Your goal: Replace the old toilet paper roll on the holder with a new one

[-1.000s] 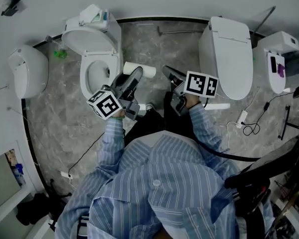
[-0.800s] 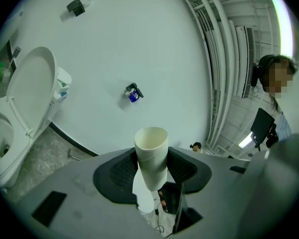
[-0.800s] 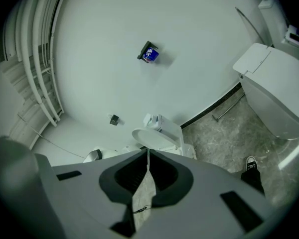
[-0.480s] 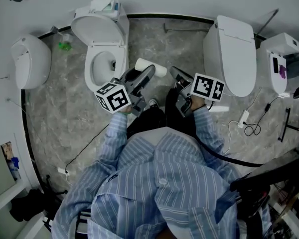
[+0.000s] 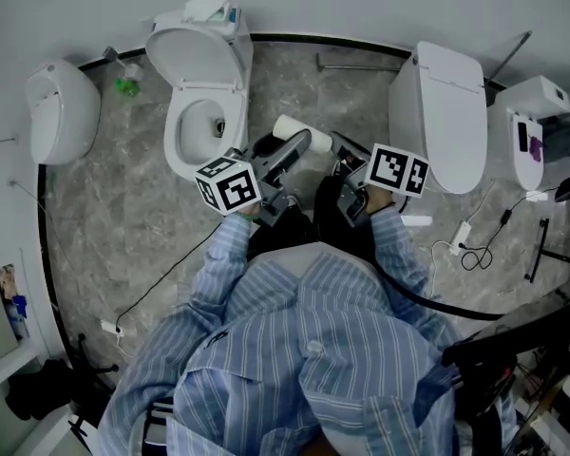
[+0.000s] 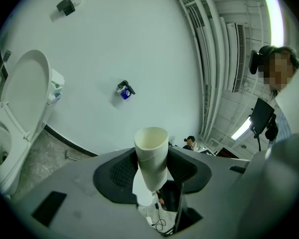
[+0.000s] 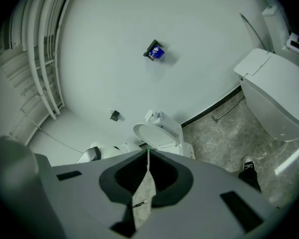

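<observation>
A bare cardboard toilet-roll tube (image 6: pixel 152 156), with a scrap of white paper hanging from it, stands between the pads of my left gripper (image 6: pixel 153 172), which is shut on it. In the head view the tube (image 5: pixel 302 133) sticks out past the left gripper (image 5: pixel 290 150), above the floor between two toilets. My right gripper (image 5: pixel 342 166) sits just to its right. In its own view the right gripper (image 7: pixel 147 157) has its jaws together with nothing in them. A small dark wall bracket with something blue in it (image 6: pixel 124 90) hangs on the white wall ahead; it also shows as a dark bracket (image 7: pixel 155 51) in the right gripper view.
An open toilet (image 5: pixel 204 112) is at the left and a closed toilet (image 5: pixel 446 112) at the right. A wall fixture (image 5: pixel 62 112) hangs at the far left. A metal bar (image 5: pixel 356 63) lies by the wall, and a cable (image 5: pixel 161 283) runs over the marbled floor. My shoe (image 7: pixel 248 163) shows below.
The head view has shifted, so the toilets sit a little further right. Both grippers have drifted slightly with the person. The tube stays in the left jaws and the right jaws stay together.
</observation>
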A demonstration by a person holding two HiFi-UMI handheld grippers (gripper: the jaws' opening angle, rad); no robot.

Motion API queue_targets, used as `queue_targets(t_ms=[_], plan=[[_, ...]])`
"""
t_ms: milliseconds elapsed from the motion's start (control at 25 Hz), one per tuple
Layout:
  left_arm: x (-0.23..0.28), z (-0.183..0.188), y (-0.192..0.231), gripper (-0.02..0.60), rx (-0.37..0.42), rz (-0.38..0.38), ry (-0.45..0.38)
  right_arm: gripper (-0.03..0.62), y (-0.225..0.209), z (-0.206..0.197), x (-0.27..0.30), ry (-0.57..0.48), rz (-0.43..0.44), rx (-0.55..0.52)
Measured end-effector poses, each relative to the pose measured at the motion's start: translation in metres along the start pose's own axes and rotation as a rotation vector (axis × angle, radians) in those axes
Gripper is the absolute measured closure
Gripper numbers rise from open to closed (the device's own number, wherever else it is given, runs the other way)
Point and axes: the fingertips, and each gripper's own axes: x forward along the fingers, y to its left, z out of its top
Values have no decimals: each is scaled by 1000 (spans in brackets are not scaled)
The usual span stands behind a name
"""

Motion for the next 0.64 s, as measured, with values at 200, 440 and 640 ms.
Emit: queue_targets(t_ms=[200, 440, 640], plan=[[3, -5, -3, 399, 10, 0, 3, 576, -3, -5, -5, 11, -13, -1], [6, -12, -2, 399, 4, -1, 15, 576, -10, -11, -8, 21, -29, 9], [8, -14, -1, 399, 8, -2, 23, 576, -14, -14, -6, 30, -32, 17]])
